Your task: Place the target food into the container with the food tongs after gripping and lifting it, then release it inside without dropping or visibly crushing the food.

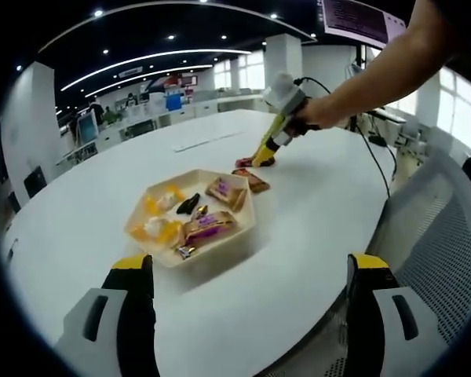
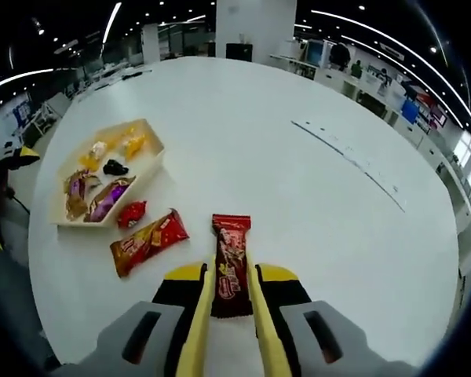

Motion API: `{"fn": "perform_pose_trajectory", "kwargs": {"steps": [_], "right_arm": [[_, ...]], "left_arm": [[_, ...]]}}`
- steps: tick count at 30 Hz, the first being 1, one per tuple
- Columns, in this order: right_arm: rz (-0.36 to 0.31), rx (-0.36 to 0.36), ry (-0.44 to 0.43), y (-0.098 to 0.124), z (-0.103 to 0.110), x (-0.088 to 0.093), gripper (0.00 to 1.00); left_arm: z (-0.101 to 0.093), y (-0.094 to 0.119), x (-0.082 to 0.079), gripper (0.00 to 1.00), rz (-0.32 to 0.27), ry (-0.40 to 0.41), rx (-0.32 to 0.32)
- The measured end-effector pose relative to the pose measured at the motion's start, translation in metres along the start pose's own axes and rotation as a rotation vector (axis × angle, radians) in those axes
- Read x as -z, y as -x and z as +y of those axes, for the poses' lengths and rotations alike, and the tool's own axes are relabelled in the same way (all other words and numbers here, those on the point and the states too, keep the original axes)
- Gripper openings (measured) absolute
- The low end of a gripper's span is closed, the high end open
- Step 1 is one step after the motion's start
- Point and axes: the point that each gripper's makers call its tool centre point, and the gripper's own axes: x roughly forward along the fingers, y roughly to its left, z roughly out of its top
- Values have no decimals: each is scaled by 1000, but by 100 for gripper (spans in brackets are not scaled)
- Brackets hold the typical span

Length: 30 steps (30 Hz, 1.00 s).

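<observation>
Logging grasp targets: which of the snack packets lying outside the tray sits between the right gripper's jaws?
The long dark-red bar, lying lengthwise between the right gripper's jaws. The orange-red packet and small red candy lie leftward, beside the tray.

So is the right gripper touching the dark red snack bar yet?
Touching. In the right gripper view the right gripper has its jaws closed against both long sides of the dark red snack bar, no gap showing on either side.

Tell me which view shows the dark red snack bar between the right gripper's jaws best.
Right gripper view: the dark red snack bar lies lengthwise between the right gripper jaws, wrapper print visible. In the left gripper view it is a small red patch on the table, mostly hidden behind that gripper.
</observation>
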Motion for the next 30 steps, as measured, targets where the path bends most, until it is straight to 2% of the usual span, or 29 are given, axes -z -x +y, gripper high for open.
{"fn": "perform_pose_trajectory", "kwargs": {"steps": [8,16,20,30], "right_arm": [[15,-8,20,2,1,1,22],[18,-46,33,14,11,-3,23],[20,-55,43,21,9,-7,23],[6,-43,101,54,0,-36,24]], "left_arm": [[2,0,1,99,1,5,-7],[2,0,1,99,0,0,-8],[1,0,0,99,-1,-2,-6],[0,0,0,99,-2,-15,0]]}}
